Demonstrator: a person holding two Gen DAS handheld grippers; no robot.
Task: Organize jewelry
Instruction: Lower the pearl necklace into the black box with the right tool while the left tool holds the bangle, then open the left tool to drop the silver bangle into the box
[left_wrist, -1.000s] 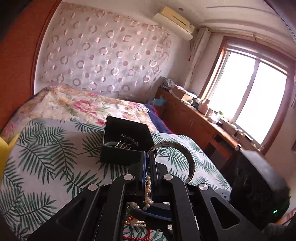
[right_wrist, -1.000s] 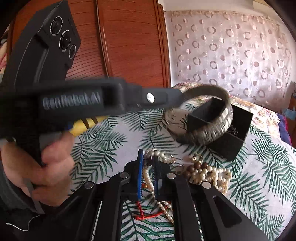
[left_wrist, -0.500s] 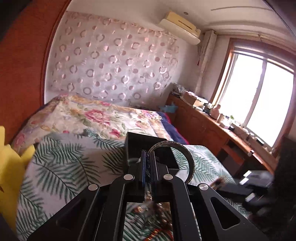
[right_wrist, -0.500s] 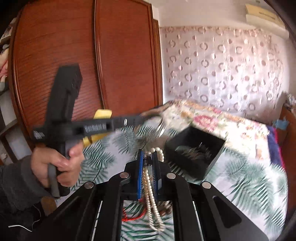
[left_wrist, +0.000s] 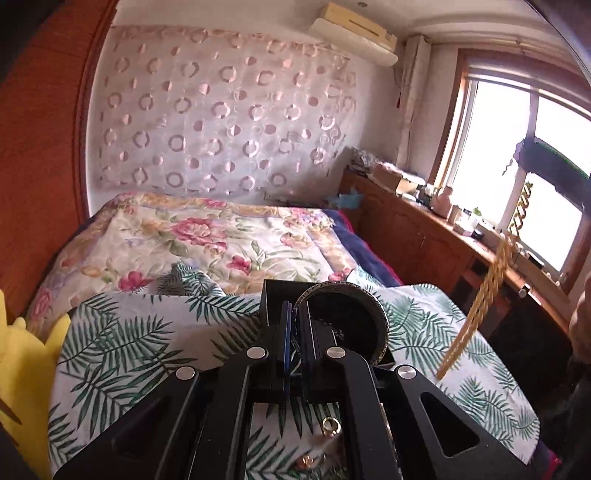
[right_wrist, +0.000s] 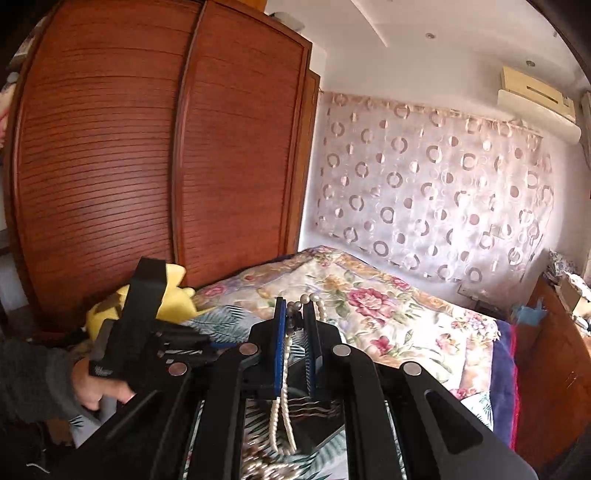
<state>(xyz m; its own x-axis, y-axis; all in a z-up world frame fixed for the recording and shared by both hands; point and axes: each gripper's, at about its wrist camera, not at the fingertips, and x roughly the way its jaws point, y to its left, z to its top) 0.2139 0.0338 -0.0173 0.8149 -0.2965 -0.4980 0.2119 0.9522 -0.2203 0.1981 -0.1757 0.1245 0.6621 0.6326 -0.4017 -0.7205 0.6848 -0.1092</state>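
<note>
My left gripper (left_wrist: 293, 314) is shut on a dark metal bangle (left_wrist: 380, 317) and holds it over the open black jewelry box (left_wrist: 273, 295) on the palm-leaf cloth. My right gripper (right_wrist: 295, 310) is shut on a pearl necklace (right_wrist: 284, 417), lifted high so the strands hang down between the fingers toward the black box (right_wrist: 325, 432) below. In the left wrist view the same necklace (left_wrist: 491, 280) dangles at the right, looking yellowish against the window. The left gripper's handle (right_wrist: 140, 314) and the hand show at the right wrist view's left.
Small gold rings (left_wrist: 330, 424) and loose beads (right_wrist: 266, 469) lie on the palm-leaf cloth (left_wrist: 129, 347). A yellow plush toy (left_wrist: 22, 369) sits at the left. A floral bedspread (left_wrist: 207, 243), wooden wardrobe (right_wrist: 147, 166) and a cluttered sideboard (left_wrist: 424, 221) surround the spot.
My right gripper has lifted the pearl necklace clear of the cloth and risen high. My left gripper has carried the bangle forward to over the black box.
</note>
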